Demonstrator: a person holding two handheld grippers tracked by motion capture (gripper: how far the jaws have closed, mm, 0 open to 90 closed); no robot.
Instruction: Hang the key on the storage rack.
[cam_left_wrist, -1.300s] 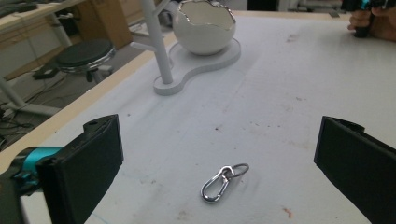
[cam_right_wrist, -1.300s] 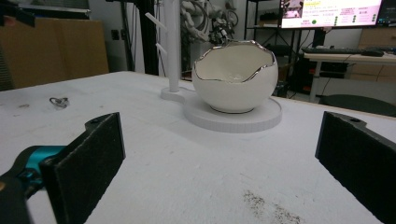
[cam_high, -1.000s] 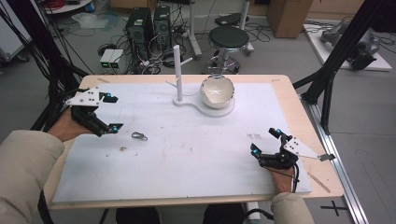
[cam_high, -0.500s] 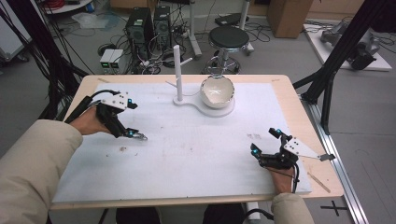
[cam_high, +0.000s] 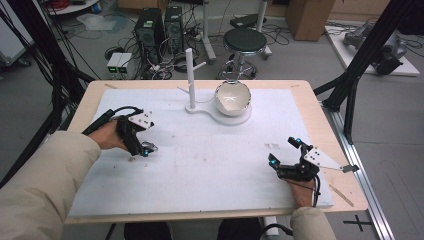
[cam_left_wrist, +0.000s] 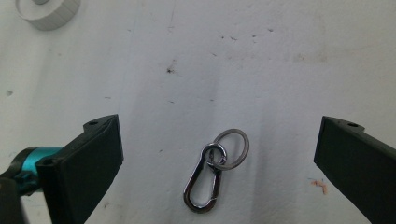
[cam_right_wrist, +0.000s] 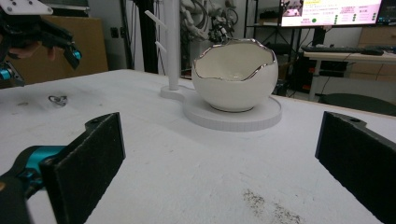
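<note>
A small metal carabiner (cam_left_wrist: 204, 183) with a key ring (cam_left_wrist: 233, 146) linked to it lies flat on the white mat (cam_high: 210, 165). My left gripper (cam_high: 143, 148) points down over it, open, with the carabiner (cam_high: 151, 148) on the mat between its wide-apart jaws (cam_left_wrist: 219, 133). My right gripper (cam_high: 283, 151) rests open near the mat's front right with nothing in it (cam_right_wrist: 219, 135). In the right gripper view the carabiner (cam_right_wrist: 58, 99) lies far off at the left, beneath the left gripper (cam_right_wrist: 39, 60).
A white egg-shaped bowl (cam_high: 232, 96) with a silver rim sits on a white base (cam_high: 222, 118) at the back centre, beside an upright white peg post (cam_high: 190, 70). A stool (cam_high: 245, 40) and computer cases stand beyond the table.
My left gripper has moved in from the left edge toward the mat's middle and come down over the carabiner. The right gripper has stayed where it was.
</note>
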